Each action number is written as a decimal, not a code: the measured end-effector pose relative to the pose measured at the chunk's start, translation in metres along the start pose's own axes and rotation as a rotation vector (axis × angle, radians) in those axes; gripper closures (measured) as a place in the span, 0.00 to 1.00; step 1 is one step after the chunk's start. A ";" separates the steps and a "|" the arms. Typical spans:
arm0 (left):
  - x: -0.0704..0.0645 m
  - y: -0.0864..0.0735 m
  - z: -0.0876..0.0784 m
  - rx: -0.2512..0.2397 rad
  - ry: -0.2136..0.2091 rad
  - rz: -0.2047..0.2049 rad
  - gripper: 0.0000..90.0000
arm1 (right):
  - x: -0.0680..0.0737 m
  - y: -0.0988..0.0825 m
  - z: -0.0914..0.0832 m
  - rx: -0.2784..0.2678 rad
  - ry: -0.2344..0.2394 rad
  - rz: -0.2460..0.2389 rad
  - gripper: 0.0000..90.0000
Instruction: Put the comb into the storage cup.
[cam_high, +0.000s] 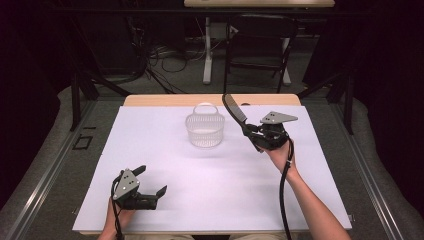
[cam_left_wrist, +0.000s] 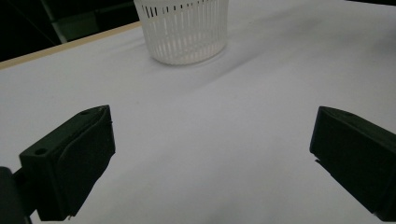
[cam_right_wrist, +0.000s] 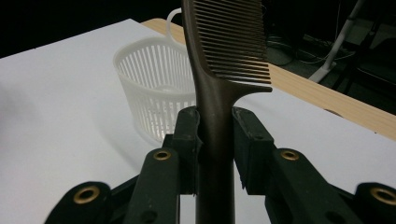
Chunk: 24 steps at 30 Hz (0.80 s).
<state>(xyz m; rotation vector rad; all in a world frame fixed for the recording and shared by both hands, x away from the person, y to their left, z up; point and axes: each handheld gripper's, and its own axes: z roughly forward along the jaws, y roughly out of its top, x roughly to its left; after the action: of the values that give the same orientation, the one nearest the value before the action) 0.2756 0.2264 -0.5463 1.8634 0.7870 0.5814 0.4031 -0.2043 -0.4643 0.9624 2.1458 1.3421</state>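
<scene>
A dark brown comb (cam_right_wrist: 219, 70) stands up from between the jaws of my right gripper (cam_right_wrist: 215, 140), which is shut on its handle. In the high view the comb (cam_high: 234, 111) points up and left from my right gripper (cam_high: 252, 134), just right of a white slotted basket (cam_high: 205, 129). The basket (cam_right_wrist: 154, 93) looks empty and sits behind the comb in the right gripper view. My left gripper (cam_high: 150, 181) rests near the table's front left, open, with nothing between its fingers. The basket (cam_left_wrist: 184, 28) lies far ahead of the left gripper (cam_left_wrist: 210, 154).
A white sheet (cam_high: 210, 175) covers the table; a strip of wooden edge (cam_high: 165, 100) shows at the back. Beyond the table are a black folding chair (cam_high: 260, 45), cables on the floor and a white table leg (cam_high: 207, 50).
</scene>
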 end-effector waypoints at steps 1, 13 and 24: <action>0.000 0.000 0.000 0.000 0.000 -0.001 0.00 | 0.000 0.001 0.000 -0.003 -0.001 -0.004 0.81; 0.000 0.000 0.000 0.002 -0.001 -0.004 0.00 | 0.001 0.007 0.004 -0.010 -0.002 -0.007 0.81; 0.000 0.000 0.000 0.003 -0.001 -0.004 0.00 | 0.002 0.016 0.009 -0.023 0.004 -0.010 0.81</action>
<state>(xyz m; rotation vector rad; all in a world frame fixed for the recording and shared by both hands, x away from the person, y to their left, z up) 0.2758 0.2261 -0.5465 1.8643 0.7909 0.5765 0.4127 -0.1924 -0.4543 0.9392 2.1302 1.3623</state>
